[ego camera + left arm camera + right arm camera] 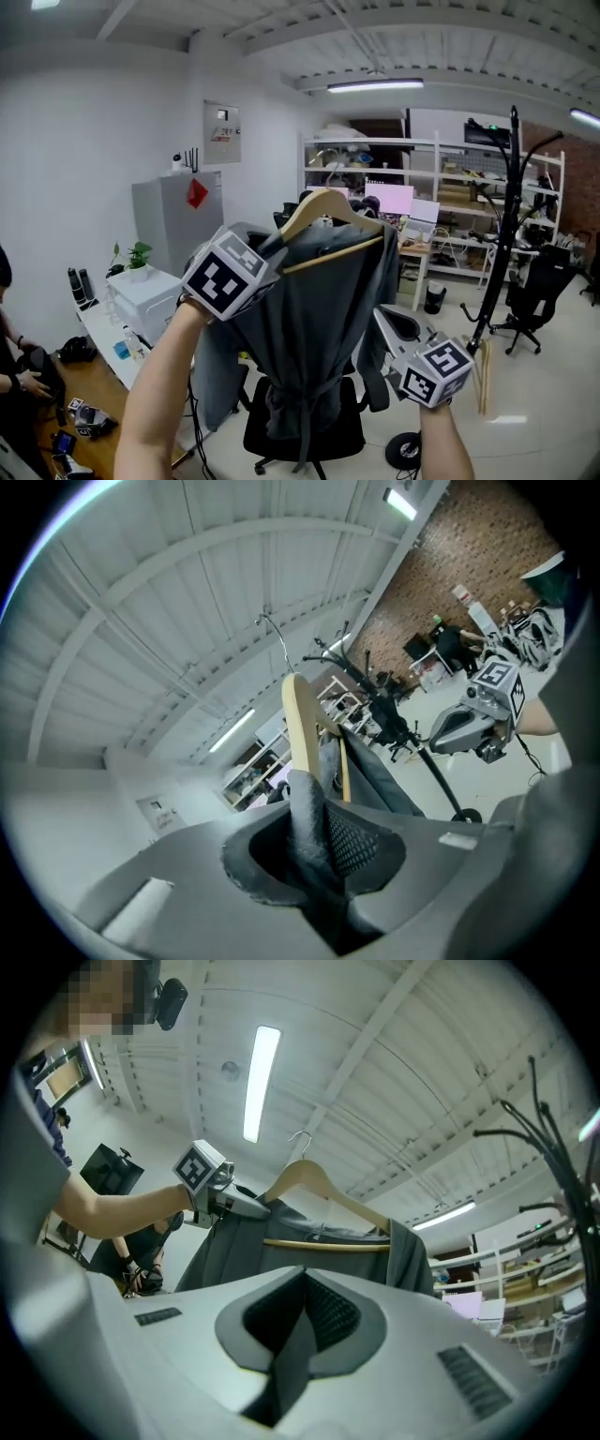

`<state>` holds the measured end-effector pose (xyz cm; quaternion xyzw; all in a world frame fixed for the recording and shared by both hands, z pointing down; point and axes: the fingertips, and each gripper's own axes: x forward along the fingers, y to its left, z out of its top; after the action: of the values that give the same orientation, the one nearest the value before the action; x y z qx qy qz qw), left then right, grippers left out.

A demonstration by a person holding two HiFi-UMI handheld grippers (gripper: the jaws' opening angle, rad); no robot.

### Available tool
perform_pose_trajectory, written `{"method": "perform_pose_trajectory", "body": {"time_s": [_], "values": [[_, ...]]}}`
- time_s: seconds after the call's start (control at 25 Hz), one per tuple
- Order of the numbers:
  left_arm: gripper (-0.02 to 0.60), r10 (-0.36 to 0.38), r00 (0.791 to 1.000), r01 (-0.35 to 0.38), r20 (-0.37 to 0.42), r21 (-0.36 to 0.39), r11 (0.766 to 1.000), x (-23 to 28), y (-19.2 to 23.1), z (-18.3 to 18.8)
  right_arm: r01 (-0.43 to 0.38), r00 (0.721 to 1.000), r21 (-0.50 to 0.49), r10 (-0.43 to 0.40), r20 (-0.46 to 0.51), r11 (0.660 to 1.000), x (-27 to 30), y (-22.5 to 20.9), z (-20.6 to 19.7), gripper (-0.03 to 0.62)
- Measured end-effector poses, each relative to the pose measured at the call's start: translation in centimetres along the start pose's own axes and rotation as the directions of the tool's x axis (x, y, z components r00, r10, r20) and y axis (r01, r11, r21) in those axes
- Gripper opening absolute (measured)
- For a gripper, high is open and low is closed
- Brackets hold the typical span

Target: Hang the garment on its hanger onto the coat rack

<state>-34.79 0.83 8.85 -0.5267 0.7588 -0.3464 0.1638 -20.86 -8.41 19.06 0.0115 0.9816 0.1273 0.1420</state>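
A dark grey garment point(309, 319) hangs on a wooden hanger point(330, 208), held up in the air in the head view. My left gripper point(272, 246) is shut on the garment's fabric at the hanger's left shoulder. In the left gripper view the fabric point(307, 808) sits pinched between the jaws, and the hanger point(300, 726) with its wire hook point(275, 635) rises beyond. My right gripper point(389, 323) sits lower right of the garment, apart from it, shut with nothing in it point(300, 1326). The black coat rack point(511, 187) stands far right, also in the right gripper view point(553, 1147).
A black office chair point(300, 427) stands under the garment. White shelving point(422, 187) and a desk line the back wall. A grey cabinet point(178, 220) and a white table point(141, 291) are at the left, where a person point(14, 375) sits. Another black chair point(534, 286) stands beyond the rack.
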Motion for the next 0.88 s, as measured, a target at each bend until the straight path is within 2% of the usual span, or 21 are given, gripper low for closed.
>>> {"method": "perform_pose_trajectory", "body": {"time_s": [0.12, 0.28, 0.56, 0.88], "values": [[0.064, -0.086, 0.993, 0.084, 0.079, 0.027, 0.996, -0.6, -3.7, 4.6, 0.07, 0.997, -0.031, -0.07, 0.014, 0.997, -4.3, -0.8, 3.0, 0.0], [0.064, -0.225, 0.963, 0.218, 0.145, 0.064, 0.974, 2.0, -9.2, 9.1, 0.18, 0.984, -0.072, -0.179, 0.008, 0.981, -9.8, -3.1, 5.0, 0.0], [0.066, -0.413, 0.879, 0.403, 0.236, 0.093, 0.91, 7.5, -18.5, 15.7, 0.344, 0.934, -0.149, -0.354, -0.043, 0.927, -19.2, -8.5, 6.4, 0.0], [0.066, -0.526, 0.786, 0.516, 0.326, 0.125, 0.847, 12.9, -28.0, 23.2, 0.484, 0.856, -0.218, -0.511, -0.083, 0.847, -29.1, -13.9, 7.5, 0.0]]}}
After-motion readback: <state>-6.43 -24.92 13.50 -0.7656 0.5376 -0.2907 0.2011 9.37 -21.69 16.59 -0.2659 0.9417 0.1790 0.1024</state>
